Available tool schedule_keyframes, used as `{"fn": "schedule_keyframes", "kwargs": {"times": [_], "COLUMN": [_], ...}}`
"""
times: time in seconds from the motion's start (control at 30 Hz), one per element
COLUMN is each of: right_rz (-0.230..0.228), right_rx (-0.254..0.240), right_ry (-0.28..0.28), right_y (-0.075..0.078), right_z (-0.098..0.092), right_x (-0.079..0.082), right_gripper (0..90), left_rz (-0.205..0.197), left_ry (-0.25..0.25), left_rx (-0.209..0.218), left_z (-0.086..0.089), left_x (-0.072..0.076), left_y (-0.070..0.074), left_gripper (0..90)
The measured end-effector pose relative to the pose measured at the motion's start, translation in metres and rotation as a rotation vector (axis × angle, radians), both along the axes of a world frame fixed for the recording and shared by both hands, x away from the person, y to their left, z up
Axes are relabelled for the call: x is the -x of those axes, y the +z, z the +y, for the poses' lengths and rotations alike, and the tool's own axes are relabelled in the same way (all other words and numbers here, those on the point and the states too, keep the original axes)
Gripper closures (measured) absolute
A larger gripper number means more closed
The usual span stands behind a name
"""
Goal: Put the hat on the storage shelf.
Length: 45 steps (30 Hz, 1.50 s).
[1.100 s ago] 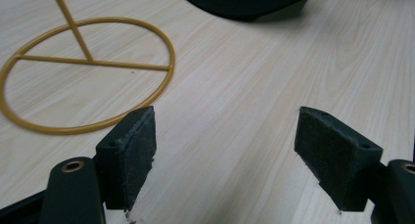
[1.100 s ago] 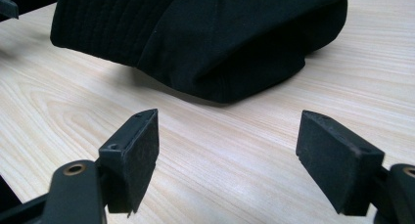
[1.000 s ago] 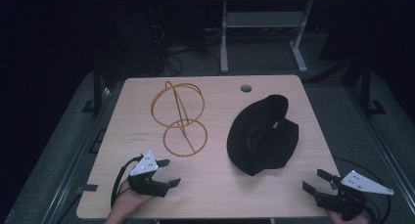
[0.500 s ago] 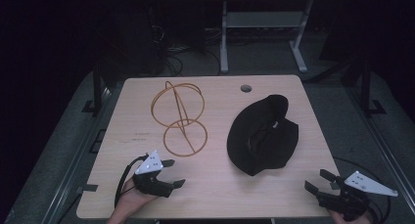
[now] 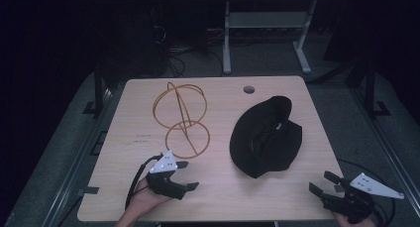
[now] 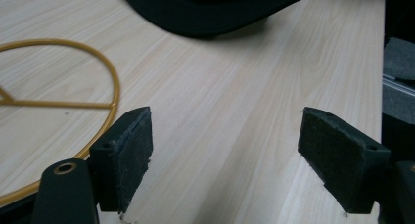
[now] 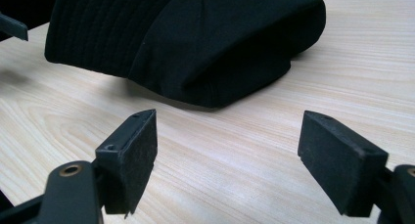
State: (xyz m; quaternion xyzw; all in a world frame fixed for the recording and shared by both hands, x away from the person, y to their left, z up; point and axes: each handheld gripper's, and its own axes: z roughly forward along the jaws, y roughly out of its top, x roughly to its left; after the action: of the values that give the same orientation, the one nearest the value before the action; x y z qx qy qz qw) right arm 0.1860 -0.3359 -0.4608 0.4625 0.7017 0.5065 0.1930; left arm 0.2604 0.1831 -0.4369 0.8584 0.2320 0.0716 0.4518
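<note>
Both grippers hover over the bench [image 5: 218, 187] with fingers spread wide, the left gripper [image 5: 187, 175] just beside the wire frame [image 5: 184, 119], the right gripper [image 5: 324, 182] near the black hat [image 5: 266, 138].

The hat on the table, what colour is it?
Black all over. The hat shows best in the right gripper view.

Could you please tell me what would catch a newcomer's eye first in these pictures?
Probably the black hat, lying crumpled on the right half of the pale wooden table. Next comes the golden wire stand on the left half, one ring upright above a flat ring. Near the front edge, the left hand-held gripper and right hand-held gripper wait open.
</note>
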Motion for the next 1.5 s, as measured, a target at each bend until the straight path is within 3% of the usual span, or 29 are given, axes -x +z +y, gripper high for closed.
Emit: {"fn": "schedule_keyframes", "kwargs": {"times": [1.3,1.5], "right_rz": [-0.013,-0.014], "right_rx": [-0.005,-0.006], "right_ry": [0.011,0.010], "right_y": [0.003,0.003], "right_z": [0.001,0.000], "right_x": [0.000,0.000], "right_gripper": [21.9,22.0], "left_rz": [-0.022,-0.031], "left_ry": [-0.196,-0.226], "left_rx": [-0.026,-0.052], "left_z": [-0.101,-0.116], "left_x": [-0.012,-0.015], "left_y": [0.010,0.010], "left_gripper": [20.1,20.4]}}
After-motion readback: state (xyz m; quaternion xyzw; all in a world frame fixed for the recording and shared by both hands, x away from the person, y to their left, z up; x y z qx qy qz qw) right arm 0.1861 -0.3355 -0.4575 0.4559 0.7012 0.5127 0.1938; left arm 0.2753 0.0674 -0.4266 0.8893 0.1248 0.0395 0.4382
